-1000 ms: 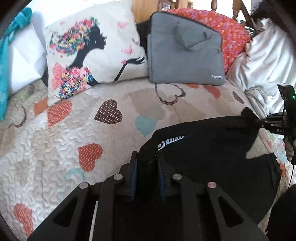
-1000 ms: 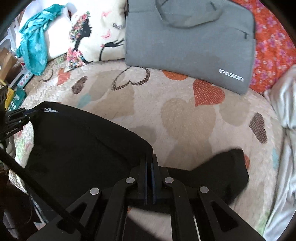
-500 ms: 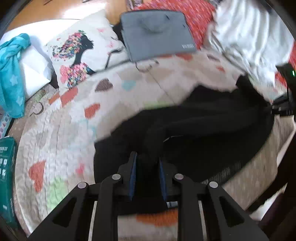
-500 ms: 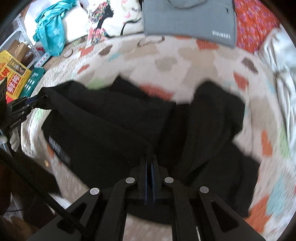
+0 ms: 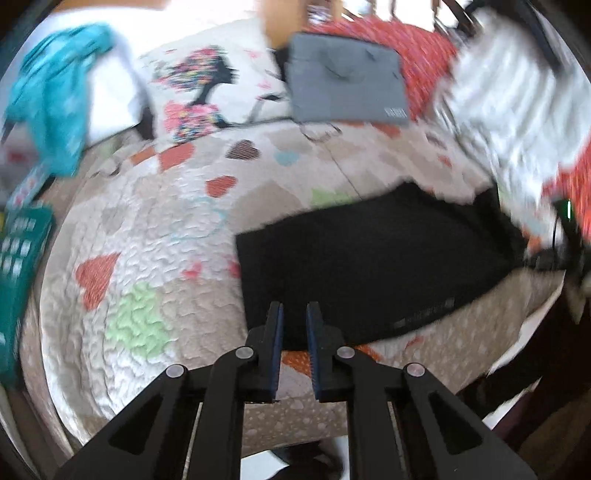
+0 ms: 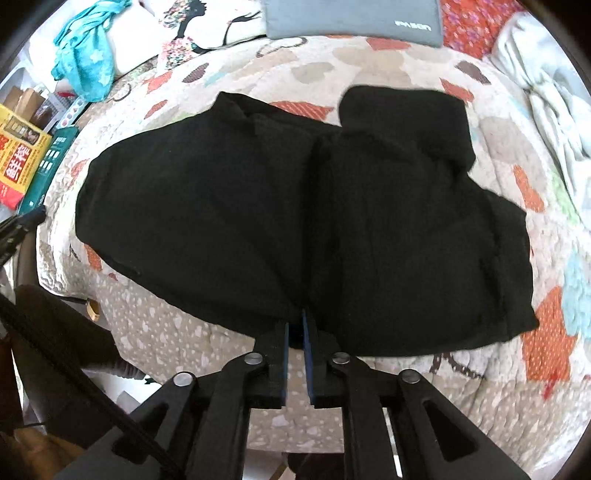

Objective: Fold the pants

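The black fabric pants [image 6: 295, 221] now lie spread on the cream quilted bedspread with coloured hearts [image 6: 369, 70], near its front edge, the cloth doubled along a ridge that runs up from the right gripper [image 6: 294, 328]. Half a second ago both tools carried the garment in the air, its fabric pinched between each pair of pads; now it has been laid down. The left gripper [image 5: 294, 314] has its jaws spread with only the dark cloth and the bedspread showing through the gap — it has let go and hangs just above the near edge of the pants. The right gripper's jaws are parted a little, and the hem of the pants seems to sit right at their tips; whether they still nip the fabric I cannot tell.

That reads as one fold laid down and released. The upper right corner looks lumpy and one flap sticks out, so smoothing or a second fold probably comes next.

Beyond the pants, toward the head of the bed, are a grey fabric laptop bag [image 6: 354, 16], a white cushion printed with a flower-haired silhouette [image 5: 207, 96], a crumpled teal cloth [image 6: 86, 62] and bunched white bedding [image 6: 546, 81] — all well apart from the garment. The left view is blurred.
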Tool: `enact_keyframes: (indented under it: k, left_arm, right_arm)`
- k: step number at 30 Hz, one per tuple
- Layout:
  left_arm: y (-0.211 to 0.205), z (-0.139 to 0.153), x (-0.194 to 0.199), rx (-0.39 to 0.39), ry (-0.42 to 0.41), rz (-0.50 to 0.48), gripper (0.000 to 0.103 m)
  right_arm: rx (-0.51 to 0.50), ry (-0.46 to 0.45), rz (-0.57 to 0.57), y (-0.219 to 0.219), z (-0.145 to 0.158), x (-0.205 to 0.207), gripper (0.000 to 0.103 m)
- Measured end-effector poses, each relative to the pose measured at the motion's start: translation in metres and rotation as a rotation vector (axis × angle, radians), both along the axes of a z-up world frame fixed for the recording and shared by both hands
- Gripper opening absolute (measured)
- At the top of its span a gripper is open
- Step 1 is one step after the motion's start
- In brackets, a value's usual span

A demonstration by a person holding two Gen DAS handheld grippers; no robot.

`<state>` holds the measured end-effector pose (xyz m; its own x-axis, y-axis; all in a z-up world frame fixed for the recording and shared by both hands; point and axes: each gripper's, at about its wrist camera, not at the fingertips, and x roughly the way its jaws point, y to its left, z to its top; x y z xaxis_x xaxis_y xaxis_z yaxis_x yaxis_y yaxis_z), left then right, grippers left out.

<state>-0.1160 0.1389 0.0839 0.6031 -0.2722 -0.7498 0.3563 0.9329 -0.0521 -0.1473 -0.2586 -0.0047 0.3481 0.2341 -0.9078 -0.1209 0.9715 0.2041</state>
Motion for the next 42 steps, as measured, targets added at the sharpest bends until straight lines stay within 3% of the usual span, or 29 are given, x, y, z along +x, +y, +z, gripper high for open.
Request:
enact_keyframes:
  k: [1,4,5,6,8,10,14,18,21,25,28,29,30,31,32,37,39,42]
  left_arm:
    - [0.005,0.005,0.005,-0.026,0.003,0.023,0.012]
    - [0.004,0.020,0.025,-0.103,0.000,0.094,0.015]
    - [-0.001,0.023,0.032,-0.130,0.001,0.101,0.021]
    - [-0.008,0.025,0.040,-0.168,0.006,0.109,0.035]
    - [-0.027,0.022,0.057,-0.254,0.035,0.106,0.044]
    - [-0.058,0.008,0.071,-0.290,0.078,0.062,0.045]
    - [-0.111,-0.031,0.077,-0.243,0.133,-0.019,0.045]
    - [-0.131,-0.060,0.074,-0.152,0.172,-0.045,0.045]
    - [-0.132,-0.073,0.073,-0.106,0.180,-0.034,0.045]
    - [-0.129,-0.084,0.072,-0.096,0.192,-0.016,0.045]
    - [-0.128,-0.085,0.069,-0.091,0.185,-0.015,0.045]
    - [-0.128,-0.085,0.070,-0.088,0.183,-0.014,0.045]
    - [-0.128,-0.085,0.069,-0.084,0.181,-0.015,0.045]
    - [-0.129,-0.085,0.069,-0.081,0.180,-0.016,0.045]
    - [-0.130,-0.085,0.068,-0.075,0.179,-0.017,0.045]
    - [-0.135,-0.086,0.070,-0.050,0.183,-0.018,0.045]
    - [-0.136,-0.088,0.070,-0.043,0.185,-0.019,0.045]
    - [-0.139,-0.088,0.069,-0.024,0.175,-0.020,0.046]
  right_arm:
    - [0.000,0.000,-0.007,-0.002,0.001,-0.003,0.013]
    - [-0.003,-0.009,-0.026,-0.007,0.010,-0.011,0.033]
    - [-0.005,-0.022,-0.038,-0.010,0.015,-0.015,0.042]
    - [-0.008,-0.035,-0.051,-0.013,0.021,-0.018,0.050]
    - [-0.012,-0.069,-0.092,-0.025,0.035,-0.026,0.056]
    - [-0.024,-0.090,-0.137,-0.038,0.046,-0.029,0.058]
    - [-0.042,-0.115,-0.239,-0.065,0.061,-0.028,0.059]
    - [0.006,-0.142,-0.304,-0.075,0.069,-0.009,0.064]
    - [0.012,-0.143,-0.280,-0.053,0.064,0.019,0.067]
    - [-0.072,-0.119,-0.292,-0.016,0.047,0.061,0.070]
    - [-0.206,-0.121,-0.323,-0.002,0.035,0.084,0.070]
    - [-0.283,-0.141,-0.313,0.001,0.033,0.088,0.048]
    - [-0.303,-0.147,-0.314,-0.001,0.033,0.087,0.013]
    - [-0.275,-0.144,-0.329,-0.010,0.034,0.083,0.010]
    - [-0.218,-0.145,-0.360,-0.025,0.038,0.075,0.010]
    - [-0.132,-0.117,-0.550,-0.103,0.042,0.026,0.011]
    - [-0.076,-0.066,-0.641,-0.136,0.031,0.007,0.024]
    - [-0.115,-0.016,-0.803,-0.180,0.018,-0.019,0.028]
